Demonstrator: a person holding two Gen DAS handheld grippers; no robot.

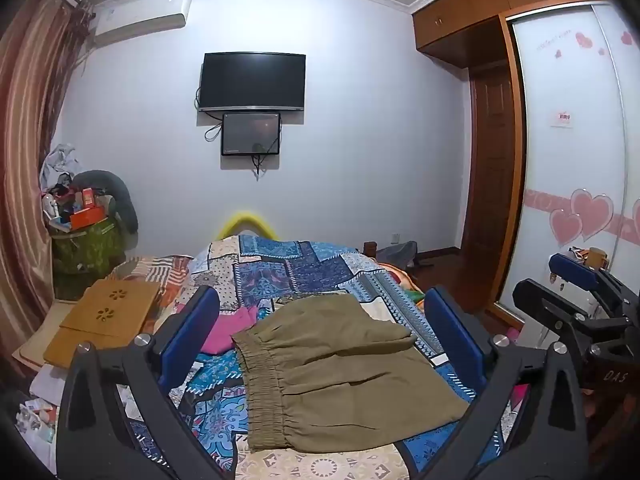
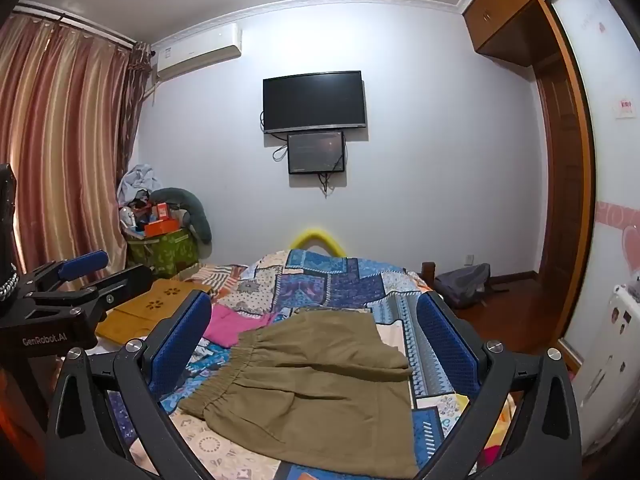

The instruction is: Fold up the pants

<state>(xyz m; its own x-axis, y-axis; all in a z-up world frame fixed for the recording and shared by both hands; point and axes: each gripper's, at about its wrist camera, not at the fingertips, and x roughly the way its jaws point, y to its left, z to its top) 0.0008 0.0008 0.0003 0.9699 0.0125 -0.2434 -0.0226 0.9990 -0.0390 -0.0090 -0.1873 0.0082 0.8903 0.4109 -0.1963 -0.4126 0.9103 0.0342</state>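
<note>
Olive-khaki cotton pants with an elastic gathered waistband [image 1: 336,364] lie folded flat on the bed, on a blue patchwork quilt [image 1: 288,268]. In the left wrist view the waistband edge faces 8 o'clock and the folded edge runs toward 3 o'clock. A pink cloth [image 1: 236,324] touches the pants at 10 o'clock. Bare quilt lies open from 11 to 1 o'clock. A light wooden lap board with flower cutouts [image 1: 108,312] sits well apart at 9 o'clock.

Left claw [image 1: 322,324]: blue pads spread wide, hovering either side of the pants, holding nothing. Right claw [image 2: 314,338]: likewise spread wide and empty above the pants. Wood floor [image 2: 508,312] is open beyond the bed's 3 o'clock edge.
</note>
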